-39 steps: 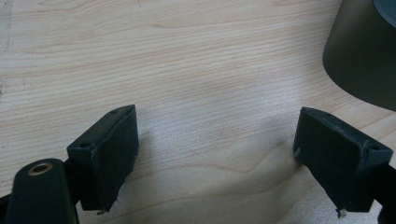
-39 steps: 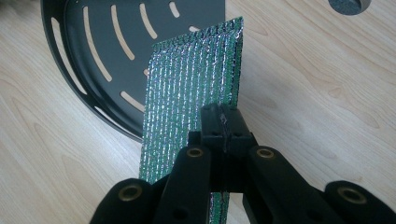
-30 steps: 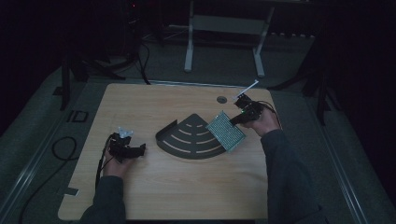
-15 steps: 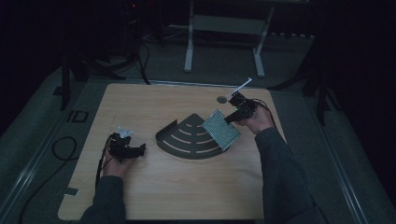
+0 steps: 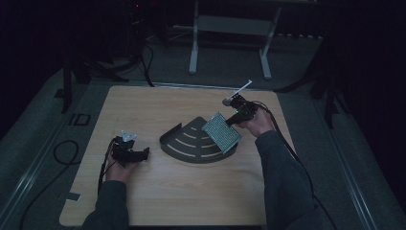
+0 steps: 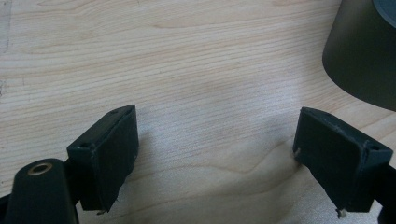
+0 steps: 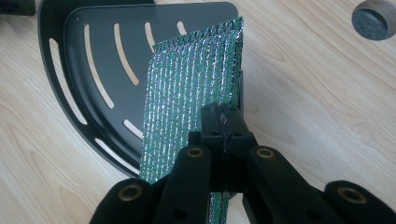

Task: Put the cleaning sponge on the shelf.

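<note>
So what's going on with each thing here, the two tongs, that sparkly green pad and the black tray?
Left tongs: open, holding nothing, resting low over the bare table.
Right tongs: shut on the sparkly pad's edge.
Sparkly pad: held up at a tilt above the tray, not lying flat.
Black tray: flat on the table, nothing lying in it.
Small round hole in the table: plugged with something grey.

Both forearms wear dark grey long sleeves (image 5: 282,177). Each gripper is black: the left gripper (image 6: 215,163) has blocky matte jaws and brass-ringed holes; the right gripper (image 7: 223,122) trails a thin black cable (image 5: 292,153).
</note>
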Tool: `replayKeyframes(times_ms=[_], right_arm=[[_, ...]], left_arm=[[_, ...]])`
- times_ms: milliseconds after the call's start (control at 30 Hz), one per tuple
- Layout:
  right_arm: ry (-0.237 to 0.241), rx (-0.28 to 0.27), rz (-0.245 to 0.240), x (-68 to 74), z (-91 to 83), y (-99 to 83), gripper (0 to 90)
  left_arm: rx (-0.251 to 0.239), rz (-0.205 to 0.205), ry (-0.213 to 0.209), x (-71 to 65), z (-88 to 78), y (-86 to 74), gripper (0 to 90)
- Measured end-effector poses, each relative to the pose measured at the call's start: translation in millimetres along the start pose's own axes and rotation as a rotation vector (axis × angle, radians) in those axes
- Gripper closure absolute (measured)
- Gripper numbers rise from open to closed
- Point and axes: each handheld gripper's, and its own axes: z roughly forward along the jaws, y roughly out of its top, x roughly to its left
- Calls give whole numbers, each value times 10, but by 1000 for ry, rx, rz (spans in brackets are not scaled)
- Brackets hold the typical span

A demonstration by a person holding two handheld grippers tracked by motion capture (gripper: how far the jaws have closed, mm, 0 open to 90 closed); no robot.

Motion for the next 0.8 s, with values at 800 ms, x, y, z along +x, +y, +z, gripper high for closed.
replayKeyframes(times_ms=[800], right_arm=[[-26,30,-25,21,276,72,897]], left_arm=[[-1,1,-1,0,1,1,146]])
